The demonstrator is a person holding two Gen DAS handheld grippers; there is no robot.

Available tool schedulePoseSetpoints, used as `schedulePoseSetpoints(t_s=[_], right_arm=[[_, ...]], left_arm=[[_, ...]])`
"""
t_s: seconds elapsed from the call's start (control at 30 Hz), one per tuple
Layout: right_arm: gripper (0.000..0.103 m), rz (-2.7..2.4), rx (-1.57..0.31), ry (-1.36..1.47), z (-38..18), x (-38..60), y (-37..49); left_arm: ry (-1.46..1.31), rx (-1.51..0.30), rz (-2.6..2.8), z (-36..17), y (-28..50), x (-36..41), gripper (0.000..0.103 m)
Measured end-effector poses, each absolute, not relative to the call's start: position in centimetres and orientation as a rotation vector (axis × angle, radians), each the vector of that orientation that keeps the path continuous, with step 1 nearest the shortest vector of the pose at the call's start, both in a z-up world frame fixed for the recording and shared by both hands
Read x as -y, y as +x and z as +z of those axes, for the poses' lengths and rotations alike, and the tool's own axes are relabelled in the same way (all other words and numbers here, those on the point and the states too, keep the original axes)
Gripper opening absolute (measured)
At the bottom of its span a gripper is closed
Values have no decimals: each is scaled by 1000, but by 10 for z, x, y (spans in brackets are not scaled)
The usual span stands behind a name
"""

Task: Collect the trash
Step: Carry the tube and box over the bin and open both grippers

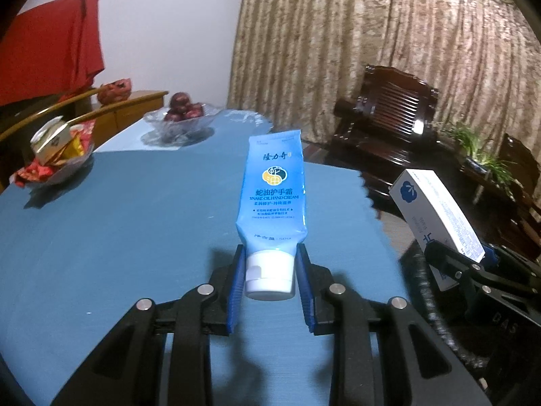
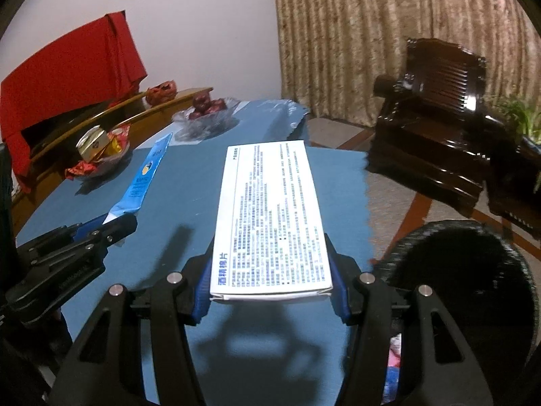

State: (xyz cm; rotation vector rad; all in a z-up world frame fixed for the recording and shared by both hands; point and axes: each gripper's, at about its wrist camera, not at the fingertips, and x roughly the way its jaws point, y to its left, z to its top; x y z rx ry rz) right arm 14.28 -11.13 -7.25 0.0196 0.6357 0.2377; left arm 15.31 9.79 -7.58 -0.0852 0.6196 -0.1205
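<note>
A: What has the left gripper (image 1: 270, 270) got?

B: Its blue pads are clamped on the white cap of a blue hand cream tube (image 1: 274, 189), which sticks out toward twelve o'clock above the blue table (image 1: 101, 237).

A: And the right gripper (image 2: 270, 270)?

B: Closed on the near end of a white box (image 2: 270, 216) covered in small print, the box lying flat between the pads and pointing to twelve. Both items are off the tabletop (their shadows fall on the cloth below).

A: What lies farther out?

B: In the left wrist view, a glass dish of wrapped sweets (image 1: 55, 159) sits at ten o'clock and a glass bowl of dark red fruit (image 1: 182, 115) at eleven. A dark wooden chair (image 1: 389, 118) stands at two o'clock, before a patterned curtain (image 1: 372, 34).

A: Anything near the right gripper?

B: A dark round bin (image 2: 466, 287) at four o'clock, just off the table edge; something pink seems to lie inside, though it is too dim to tell.
</note>
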Motion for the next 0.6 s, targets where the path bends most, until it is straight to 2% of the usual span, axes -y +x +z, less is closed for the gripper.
schedulePoseSetpoints(t_s=[0.6], right_arm=[[54, -8, -613, 67, -63, 254, 85]], left_arm=[[-7, -599, -399, -53, 139, 56, 29]])
